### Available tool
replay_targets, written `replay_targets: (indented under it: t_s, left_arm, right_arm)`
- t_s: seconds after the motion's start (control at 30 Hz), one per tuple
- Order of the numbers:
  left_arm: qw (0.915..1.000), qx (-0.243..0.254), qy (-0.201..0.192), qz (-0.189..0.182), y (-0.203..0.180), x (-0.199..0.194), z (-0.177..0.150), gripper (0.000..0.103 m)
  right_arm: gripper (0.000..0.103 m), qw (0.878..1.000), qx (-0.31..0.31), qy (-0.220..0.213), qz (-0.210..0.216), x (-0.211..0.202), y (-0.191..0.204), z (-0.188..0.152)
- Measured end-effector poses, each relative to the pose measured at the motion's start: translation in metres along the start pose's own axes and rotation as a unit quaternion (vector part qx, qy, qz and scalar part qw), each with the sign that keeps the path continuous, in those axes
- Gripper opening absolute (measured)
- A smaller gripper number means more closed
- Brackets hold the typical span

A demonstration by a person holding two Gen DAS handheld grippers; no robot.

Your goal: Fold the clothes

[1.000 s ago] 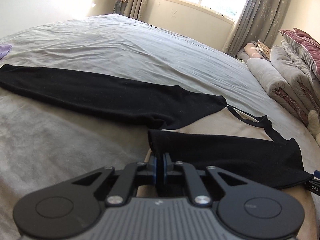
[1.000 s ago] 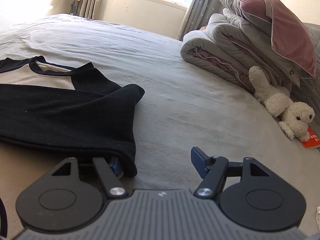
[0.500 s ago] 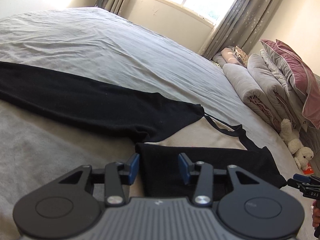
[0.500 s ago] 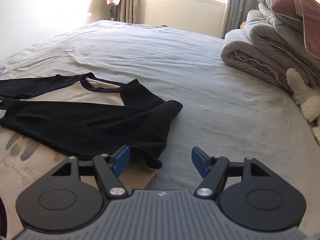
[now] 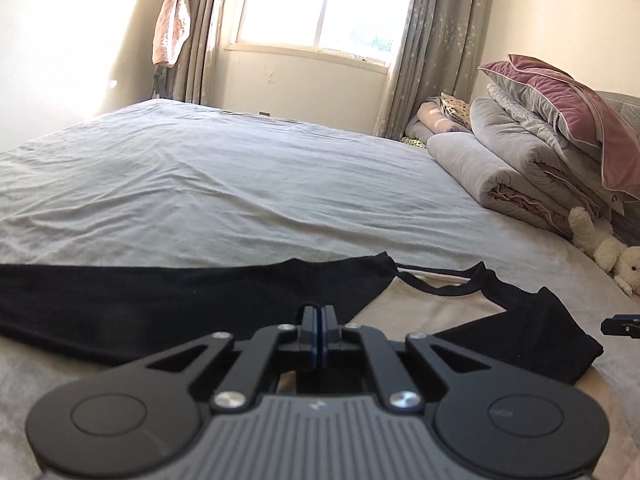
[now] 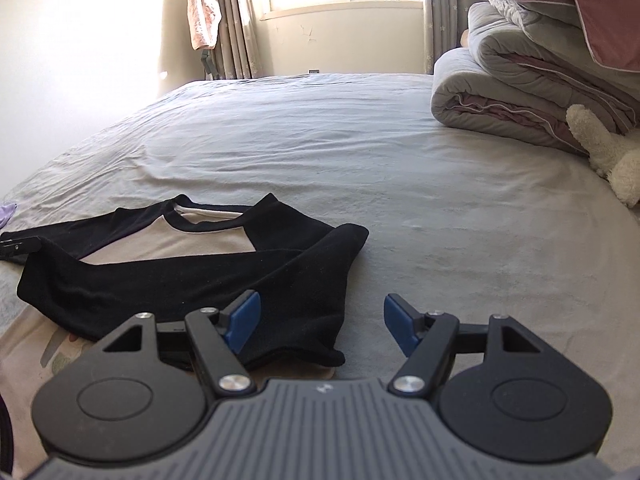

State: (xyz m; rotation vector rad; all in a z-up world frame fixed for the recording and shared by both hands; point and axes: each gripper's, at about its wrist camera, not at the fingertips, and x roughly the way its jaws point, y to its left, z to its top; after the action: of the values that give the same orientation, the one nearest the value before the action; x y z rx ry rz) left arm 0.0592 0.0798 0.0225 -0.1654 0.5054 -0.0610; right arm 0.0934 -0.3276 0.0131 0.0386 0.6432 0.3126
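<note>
A beige shirt with black raglan sleeves [image 6: 208,240] lies flat on the grey bed. Its right sleeve [image 6: 180,284] is folded across the chest. The other sleeve [image 5: 140,304] stretches out to the left in the left wrist view. My left gripper [image 5: 319,320] is shut, with nothing visible between its pads, raised just above the shirt near the shoulder. My right gripper [image 6: 322,320] is open and empty, hovering over the folded sleeve's outer edge; its left blue pad [image 6: 242,320] is above the black cloth.
The grey bed sheet [image 6: 440,208] spreads wide behind and to the right. Rolled quilts and a maroon pillow [image 5: 540,152] are stacked at the right, with a white plush toy [image 6: 600,148] beside them. A window with curtains [image 5: 320,12] lies beyond.
My left gripper opened off the folded sleeve's cuff, then shut again empty and lifted. My right gripper stayed open and drew back and up from the sleeve. The sleeve stays folded across the shirt.
</note>
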Motion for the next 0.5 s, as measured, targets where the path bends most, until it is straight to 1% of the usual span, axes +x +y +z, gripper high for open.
replay_targets:
  t_s: [0.13, 0.27, 0.43, 0.5]
  left_arm:
    - [0.9997, -0.007, -0.02, -0.013, 0.01, 0.005, 0.022, 0.002]
    - [0.9992, -0.01, -0.029, -0.024, 0.022, 0.014, 0.037, 0.002]
    - [0.9995, -0.027, -0.009, -0.017, 0.041, 0.035, 0.043, 0.002]
    - [0.9986, -0.048, 0.012, -0.019, 0.052, 0.045, 0.042, 0.002]
  right_arm:
    - [0.071, 1.0, 0.031, -0.005, 0.0, 0.003, -0.008, 0.0]
    - [0.071, 0.999, 0.053, -0.008, 0.003, 0.01, -0.013, 0.001]
    - [0.071, 0.996, 0.09, -0.008, 0.018, 0.029, -0.024, 0.008]
    - [0.071, 0.993, 0.111, -0.004, 0.028, 0.041, -0.031, 0.013]
